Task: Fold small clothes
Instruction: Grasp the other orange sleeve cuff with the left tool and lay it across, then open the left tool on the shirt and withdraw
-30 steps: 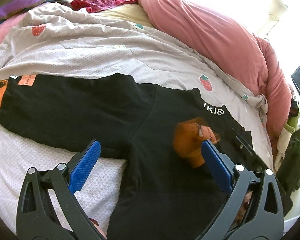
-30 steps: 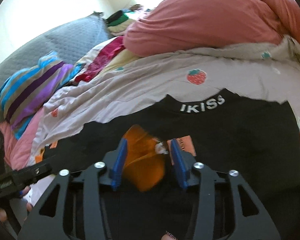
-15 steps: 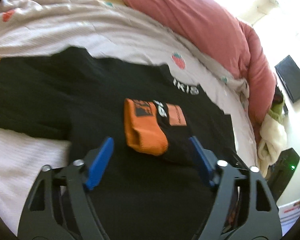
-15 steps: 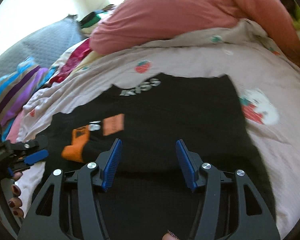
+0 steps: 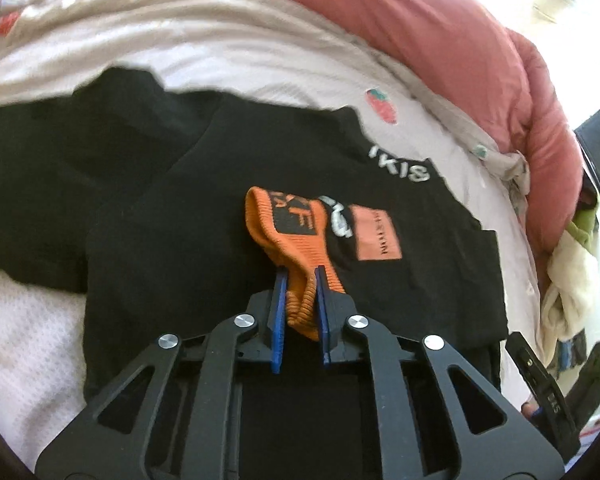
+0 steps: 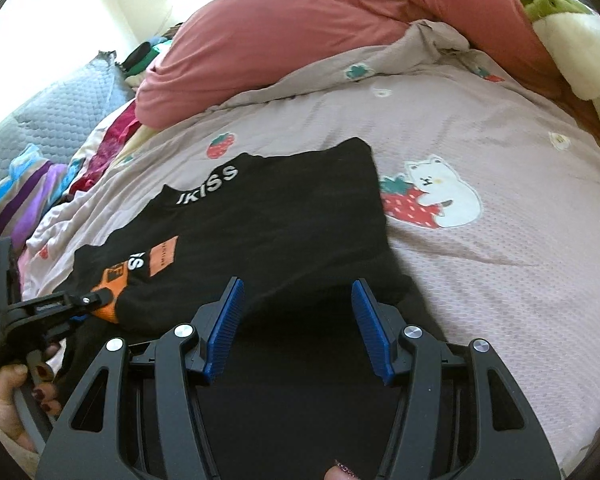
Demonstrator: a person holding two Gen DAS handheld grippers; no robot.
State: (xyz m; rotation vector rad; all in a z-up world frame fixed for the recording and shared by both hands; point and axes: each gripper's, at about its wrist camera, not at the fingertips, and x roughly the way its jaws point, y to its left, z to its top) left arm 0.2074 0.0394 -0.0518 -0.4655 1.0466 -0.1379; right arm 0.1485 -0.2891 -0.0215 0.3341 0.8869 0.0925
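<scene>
L gripper (image 5: 300, 276) clamped on orange ribbed cuff (image 5: 300, 248) of black sweater (image 5: 204, 216), sleeve folded over the torso. R gripper (image 6: 296, 300) released, nothing btwn pads, hovering over sweater's lower right part. Sweater lies flat on strawberry-print bedsheet (image 6: 480, 152); cuff lettering blurred, prob. "KF".

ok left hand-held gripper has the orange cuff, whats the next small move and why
Probably draw the orange ribbed sleeve cuff a little further across the black knit sweater and lay it flat. The left hand-held gripper is pinched shut on the cuff's bunched edge, and the right hand-held gripper hangs open over the sweater, holding nothing.
</scene>
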